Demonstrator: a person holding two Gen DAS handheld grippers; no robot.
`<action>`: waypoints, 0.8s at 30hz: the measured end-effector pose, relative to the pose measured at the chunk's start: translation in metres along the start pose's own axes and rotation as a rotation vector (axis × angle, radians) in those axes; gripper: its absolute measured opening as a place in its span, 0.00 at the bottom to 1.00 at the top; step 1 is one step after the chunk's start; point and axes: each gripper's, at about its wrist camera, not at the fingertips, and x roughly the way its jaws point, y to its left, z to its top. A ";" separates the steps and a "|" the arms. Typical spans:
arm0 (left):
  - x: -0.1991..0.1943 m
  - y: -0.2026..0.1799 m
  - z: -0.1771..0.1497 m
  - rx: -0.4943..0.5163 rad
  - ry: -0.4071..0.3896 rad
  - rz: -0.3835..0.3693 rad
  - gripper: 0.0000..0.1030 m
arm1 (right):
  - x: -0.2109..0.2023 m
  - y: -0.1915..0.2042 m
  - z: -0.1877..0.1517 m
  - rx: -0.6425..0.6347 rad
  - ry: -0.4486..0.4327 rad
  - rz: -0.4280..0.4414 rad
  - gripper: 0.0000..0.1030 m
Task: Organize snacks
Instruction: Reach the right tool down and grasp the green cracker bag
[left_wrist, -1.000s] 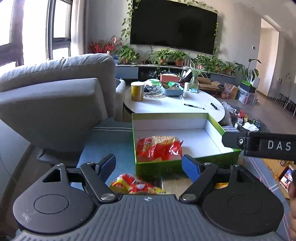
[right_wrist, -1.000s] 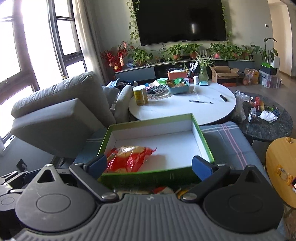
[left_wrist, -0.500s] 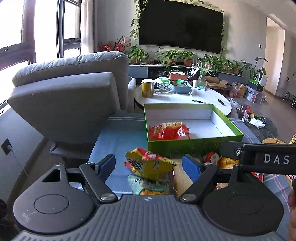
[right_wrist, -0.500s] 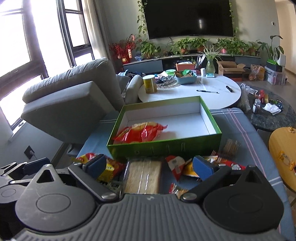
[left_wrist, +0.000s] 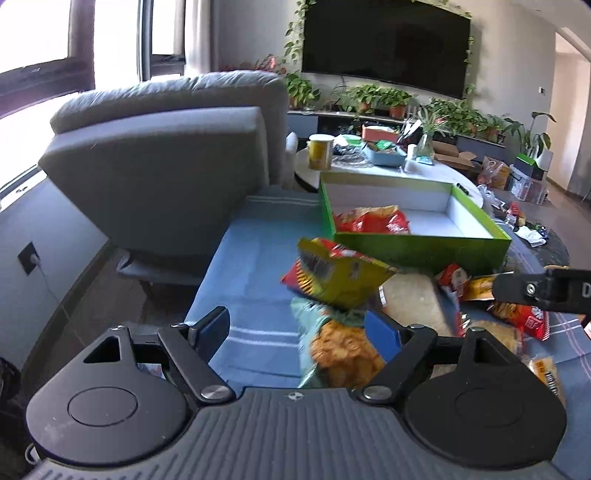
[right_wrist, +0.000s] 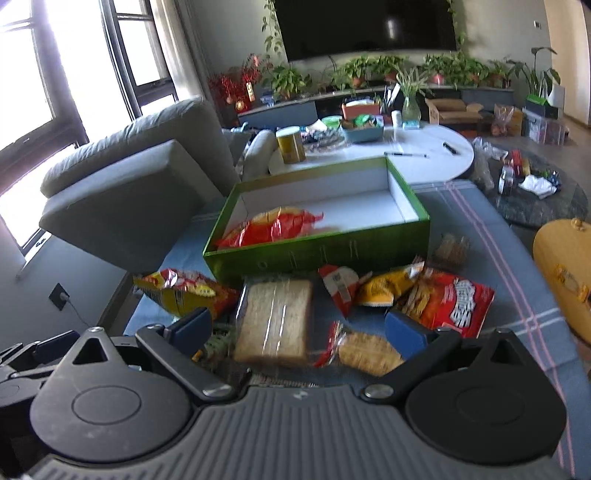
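Both tongs released: left gripper (left_wrist: 295, 330) nearest the crinkly yellow-red chip bag (left_wrist: 338, 273) (just ahead, long axis crosswise); right gripper (right_wrist: 301, 328) empty.

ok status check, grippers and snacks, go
Left gripper open, right gripper open, both empty. One red snack bag in green box; bread pack and other packets loose on the blue cloth. Nothing blocking the box.

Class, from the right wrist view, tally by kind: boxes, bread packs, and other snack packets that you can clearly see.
Green box: 1
Sliced bread pack: 1
Other snack packets: 6 - red bag in the box, yellow-red bag, red-white packet, yellow packet, large red bag, cracker packet
Total: 8 clearly seen
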 end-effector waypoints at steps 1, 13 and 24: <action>0.001 0.003 -0.001 -0.008 0.008 -0.002 0.76 | 0.001 0.000 -0.002 -0.003 0.005 0.000 0.94; 0.020 0.017 -0.015 -0.057 0.079 -0.067 0.76 | 0.019 0.017 -0.016 -0.024 0.062 0.011 0.94; 0.032 0.009 -0.016 -0.055 0.100 -0.171 0.76 | 0.035 0.019 -0.018 0.011 0.102 0.027 0.94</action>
